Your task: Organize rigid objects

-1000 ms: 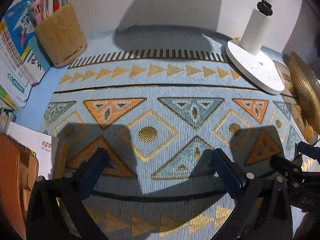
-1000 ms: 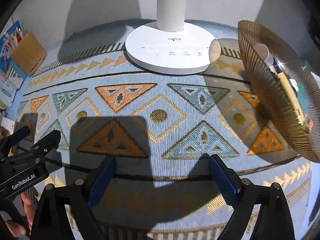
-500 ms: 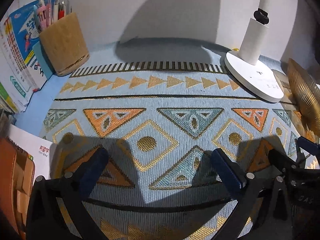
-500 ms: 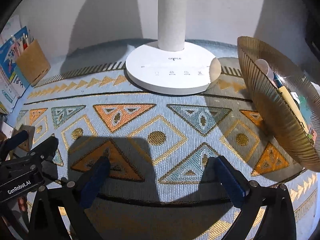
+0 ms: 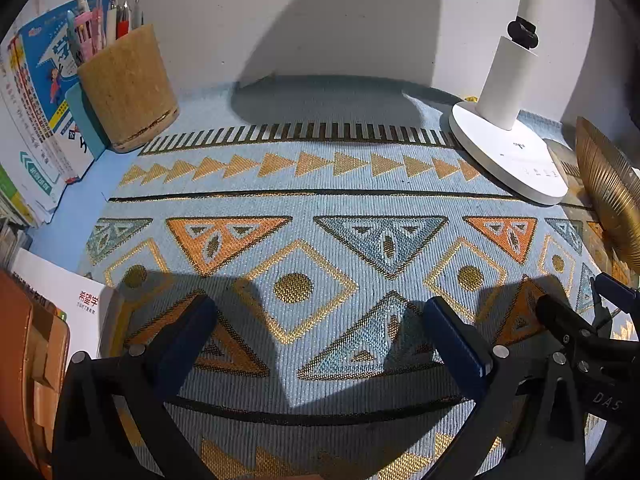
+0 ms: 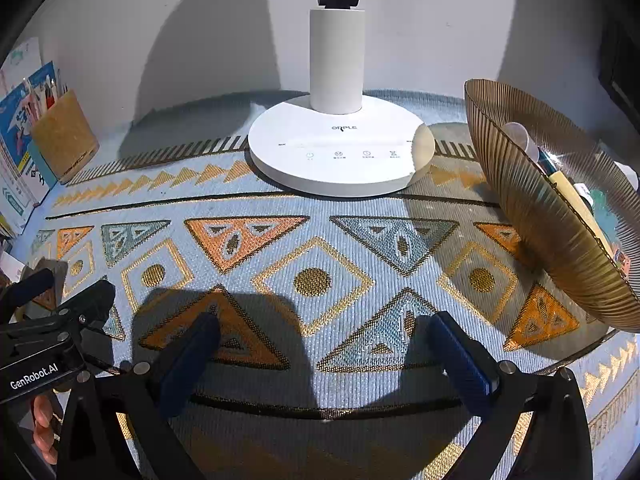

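Observation:
A gold ribbed bowl (image 6: pixel 560 232) stands at the right on the patterned mat (image 6: pixel 320 248) and holds several pens and small items (image 6: pixel 560 176). Its edge shows in the left wrist view (image 5: pixel 608 196). A cork pen holder (image 5: pixel 126 88) full of pens stands at the back left, also in the right wrist view (image 6: pixel 64 140). My left gripper (image 5: pixel 320 320) is open and empty above the mat. My right gripper (image 6: pixel 320 332) is open and empty above the mat. Each gripper shows at the edge of the other's view.
A white desk lamp base (image 6: pixel 340 156) stands at the back, also in the left wrist view (image 5: pixel 508 152). Books (image 5: pixel 36 120) lean at the left by the wall. A white booklet (image 5: pixel 60 304) and a brown case (image 5: pixel 24 380) lie at the near left.
Both grippers have pulled back and tilted up over the mat, so more of the wall and the lamp post shows. Both stay open and empty.

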Motion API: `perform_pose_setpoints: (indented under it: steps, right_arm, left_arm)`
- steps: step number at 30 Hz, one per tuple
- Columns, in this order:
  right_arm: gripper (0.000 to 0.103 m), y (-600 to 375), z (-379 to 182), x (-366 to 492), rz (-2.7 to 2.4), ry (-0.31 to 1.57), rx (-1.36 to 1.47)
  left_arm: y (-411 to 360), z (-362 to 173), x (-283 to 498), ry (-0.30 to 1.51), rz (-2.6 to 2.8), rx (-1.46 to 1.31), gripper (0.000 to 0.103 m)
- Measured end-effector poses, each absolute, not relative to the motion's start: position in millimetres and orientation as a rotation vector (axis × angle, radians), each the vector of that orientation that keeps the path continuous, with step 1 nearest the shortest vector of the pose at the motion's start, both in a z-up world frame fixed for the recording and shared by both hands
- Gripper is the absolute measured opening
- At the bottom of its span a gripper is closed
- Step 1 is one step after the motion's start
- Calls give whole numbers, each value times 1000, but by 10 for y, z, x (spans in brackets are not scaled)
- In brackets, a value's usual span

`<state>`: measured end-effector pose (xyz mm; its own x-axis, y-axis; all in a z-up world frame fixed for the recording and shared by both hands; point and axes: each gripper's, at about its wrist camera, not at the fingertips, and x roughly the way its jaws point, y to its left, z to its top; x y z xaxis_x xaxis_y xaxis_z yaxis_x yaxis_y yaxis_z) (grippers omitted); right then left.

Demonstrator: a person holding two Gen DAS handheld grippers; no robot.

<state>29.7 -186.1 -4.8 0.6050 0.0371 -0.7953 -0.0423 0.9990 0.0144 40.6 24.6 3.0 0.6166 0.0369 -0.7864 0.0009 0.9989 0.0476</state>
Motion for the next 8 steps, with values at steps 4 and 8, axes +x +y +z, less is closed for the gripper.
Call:
perform_pose_setpoints:
  steps: [4,8]
  right_arm:
    - [103,-1861,-49,295,46,920,-6]
    - [103,-1862,-49,293,46,920,-6]
  left_arm:
    - [240,28,413,906,22,44,103]
    - [232,25,411,906,24,46,103]
